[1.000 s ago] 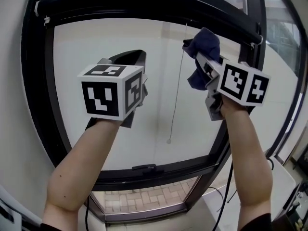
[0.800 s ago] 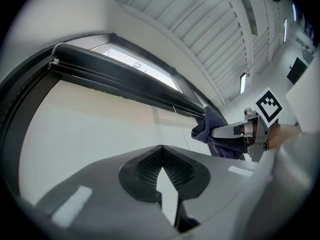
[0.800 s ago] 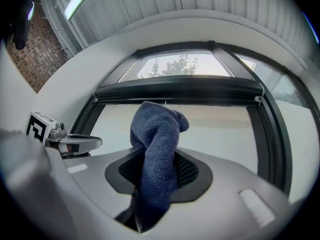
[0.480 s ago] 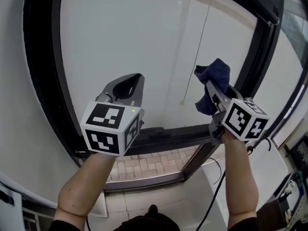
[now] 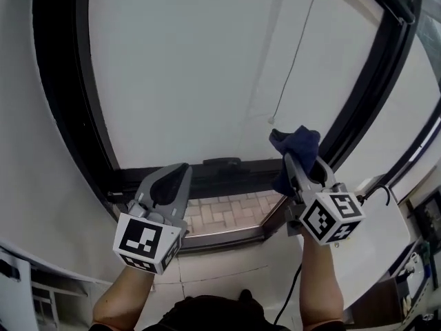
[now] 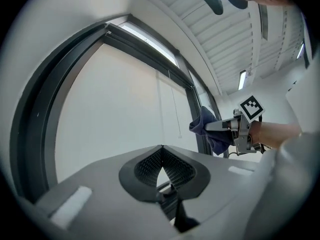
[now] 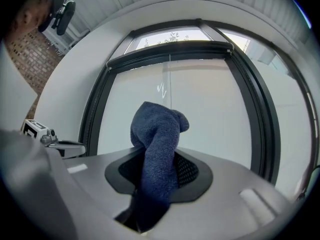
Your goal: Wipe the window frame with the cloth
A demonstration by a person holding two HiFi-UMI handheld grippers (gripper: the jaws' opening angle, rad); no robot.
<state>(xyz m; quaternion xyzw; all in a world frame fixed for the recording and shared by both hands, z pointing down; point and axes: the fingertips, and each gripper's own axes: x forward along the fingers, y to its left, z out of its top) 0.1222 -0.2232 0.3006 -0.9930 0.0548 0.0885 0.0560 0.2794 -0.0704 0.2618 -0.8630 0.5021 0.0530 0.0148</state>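
Both dropped lower than half a second back, now down by the bottom of the frame (image 5: 234, 182). Right gripper (image 5: 293, 164) clamped tight on the cloth (image 5: 298, 143), bunched up near the lower right corner, can't tell if touching. Left gripper (image 5: 176, 174) pinched shut on nothing, off to the left.

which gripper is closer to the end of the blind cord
Right. The right gripper, holding the cloth, sits just below and right of the cord's end. The left gripper, shut and empty, is lower and well off to the left, by the bottom frame rail.
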